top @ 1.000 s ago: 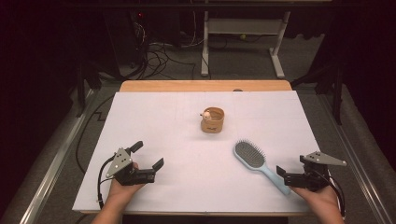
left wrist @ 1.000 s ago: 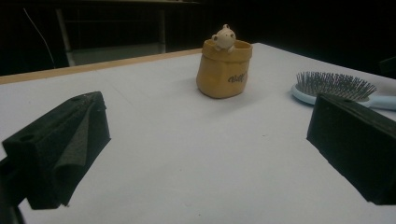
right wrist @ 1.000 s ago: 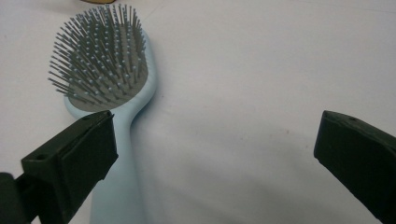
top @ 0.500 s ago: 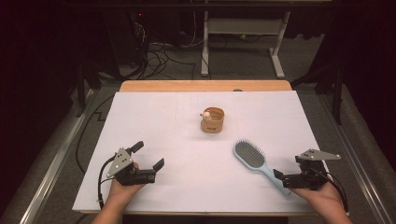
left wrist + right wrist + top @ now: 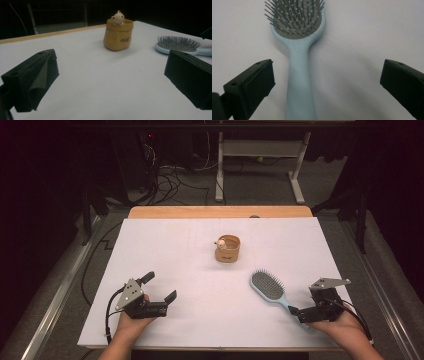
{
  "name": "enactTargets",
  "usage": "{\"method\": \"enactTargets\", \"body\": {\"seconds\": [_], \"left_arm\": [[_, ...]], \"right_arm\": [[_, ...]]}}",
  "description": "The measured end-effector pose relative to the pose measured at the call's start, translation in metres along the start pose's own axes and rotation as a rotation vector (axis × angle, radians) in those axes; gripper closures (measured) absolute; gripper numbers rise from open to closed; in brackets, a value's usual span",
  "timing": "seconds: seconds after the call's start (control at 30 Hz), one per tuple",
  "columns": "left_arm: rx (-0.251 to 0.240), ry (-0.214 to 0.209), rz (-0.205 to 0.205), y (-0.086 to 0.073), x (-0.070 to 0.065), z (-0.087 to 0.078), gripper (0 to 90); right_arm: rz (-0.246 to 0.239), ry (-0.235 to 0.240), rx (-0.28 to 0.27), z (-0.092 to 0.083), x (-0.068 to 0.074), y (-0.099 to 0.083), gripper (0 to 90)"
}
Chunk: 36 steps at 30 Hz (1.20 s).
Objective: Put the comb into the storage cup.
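A light-blue hairbrush [image 5: 268,288] lies bristles-up on the white table, its handle [image 5: 299,85] pointing toward the near right. My right gripper [image 5: 306,304] sits open at the handle's end. In the right gripper view the handle lies between the jaws, closer to the left one, and the right gripper [image 5: 327,63] touches nothing. A small tan bag-shaped pot [image 5: 227,249] with a little figure on its rim stands mid-table. My left gripper [image 5: 159,287] rests open at the near left, holding nothing. In the left gripper view the left gripper [image 5: 111,57] faces the pot [image 5: 118,35] and the hairbrush [image 5: 177,43].
A white sheet [image 5: 165,245] covers the table, with a wooden strip [image 5: 220,212] along the far edge. Beyond it are floor cables [image 5: 170,175] and the legs of a desk frame [image 5: 220,170]. Dark floor flanks both sides.
My right gripper has shifted a little left and tipped down toward the end of the brush handle. The left gripper, brush and pot have stayed put.
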<state>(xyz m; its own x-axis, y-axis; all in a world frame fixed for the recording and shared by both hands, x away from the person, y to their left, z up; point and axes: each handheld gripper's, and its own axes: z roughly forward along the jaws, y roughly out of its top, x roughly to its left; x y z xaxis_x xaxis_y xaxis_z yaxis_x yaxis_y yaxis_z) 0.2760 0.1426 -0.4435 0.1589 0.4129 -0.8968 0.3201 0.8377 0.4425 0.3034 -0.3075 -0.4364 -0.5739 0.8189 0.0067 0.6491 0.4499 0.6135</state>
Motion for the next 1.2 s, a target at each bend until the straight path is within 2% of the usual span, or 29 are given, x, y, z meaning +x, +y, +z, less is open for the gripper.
{"method": "enactTargets", "body": {"seconds": [0.37,0.43,0.53,1.2], "left_arm": [[0.005,-0.001,0.003,-0.001,0.0,0.0,0.3],[0.003,-0.002,0.018,-0.001,0.001,0.001,0.3],[0.004,0.001,0.008,-0.001,0.0,0.002,0.3],[0.008,-0.003,0.008,-0.001,0.0,0.001,0.3]], "right_arm": [[-0.058,0.037,0.084,0.01,0.006,0.009,0.2],[-0.063,0.041,0.097,0.011,0.007,0.011,0.2],[-0.07,0.044,0.103,0.013,0.007,0.015,0.2],[-0.119,0.066,0.115,0.023,0.017,0.057,0.2]]}}
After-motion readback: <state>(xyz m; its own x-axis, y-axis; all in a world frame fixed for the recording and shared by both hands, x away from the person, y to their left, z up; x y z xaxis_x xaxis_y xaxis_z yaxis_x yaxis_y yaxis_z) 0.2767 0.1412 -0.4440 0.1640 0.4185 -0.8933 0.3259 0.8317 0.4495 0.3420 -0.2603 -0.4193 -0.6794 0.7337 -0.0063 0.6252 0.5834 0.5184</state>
